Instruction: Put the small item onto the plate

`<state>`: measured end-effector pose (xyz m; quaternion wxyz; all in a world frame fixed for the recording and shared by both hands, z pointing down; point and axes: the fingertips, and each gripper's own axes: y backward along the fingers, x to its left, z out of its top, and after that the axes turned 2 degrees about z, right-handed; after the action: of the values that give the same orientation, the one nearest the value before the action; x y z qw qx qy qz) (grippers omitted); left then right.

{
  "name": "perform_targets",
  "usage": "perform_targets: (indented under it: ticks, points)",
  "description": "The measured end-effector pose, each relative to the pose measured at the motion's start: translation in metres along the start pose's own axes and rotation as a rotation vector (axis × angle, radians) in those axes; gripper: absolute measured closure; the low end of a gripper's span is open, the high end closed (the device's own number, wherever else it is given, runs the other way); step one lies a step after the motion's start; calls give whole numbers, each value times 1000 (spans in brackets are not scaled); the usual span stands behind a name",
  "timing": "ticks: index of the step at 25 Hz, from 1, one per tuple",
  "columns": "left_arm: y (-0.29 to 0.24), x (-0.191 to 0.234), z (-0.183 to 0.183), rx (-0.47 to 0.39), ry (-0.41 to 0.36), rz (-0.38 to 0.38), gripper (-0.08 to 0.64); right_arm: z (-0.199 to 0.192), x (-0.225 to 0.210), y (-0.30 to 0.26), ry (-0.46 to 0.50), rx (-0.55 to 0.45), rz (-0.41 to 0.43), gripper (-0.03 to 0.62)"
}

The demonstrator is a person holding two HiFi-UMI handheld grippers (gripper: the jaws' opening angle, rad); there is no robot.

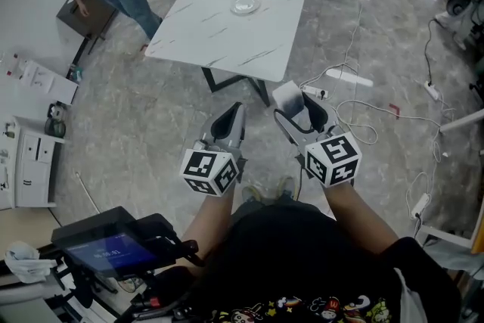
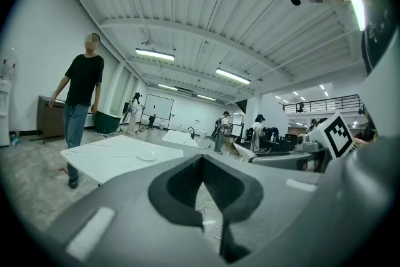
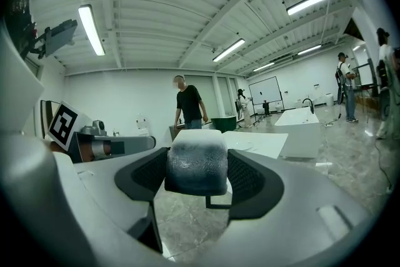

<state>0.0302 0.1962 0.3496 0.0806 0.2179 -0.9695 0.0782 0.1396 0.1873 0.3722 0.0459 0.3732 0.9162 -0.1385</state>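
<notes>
Clamping the small pale-grey rounded block, the right tool hangs well short of the white marbled bench, whose far round clear plate lies bare, the left tool is clenched empty, and carrying and placing remain.

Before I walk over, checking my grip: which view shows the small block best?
Right gripper view: the block sits centred, clamped between the jaws. Head view shows only its pale top; left gripper view doesn't clearly show it.
</notes>
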Motion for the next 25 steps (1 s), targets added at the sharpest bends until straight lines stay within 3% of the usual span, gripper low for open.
perform_targets:
  ticks: [10,14,19,25]
  points:
    - [-14,-8,-6,9,14,34,560,-2,-13,-5,-1,22,40,265]
    - [-19,4,-7,14,20,33,560,-2,-12,-17,0,29,40,265]
    - [-37,48,-2,22,33,16,560,5,-10,-61,-1,42,23,265]
    - [-48,42,7,15,19,-18,560,12,-17,-56,0,22,-6,265]
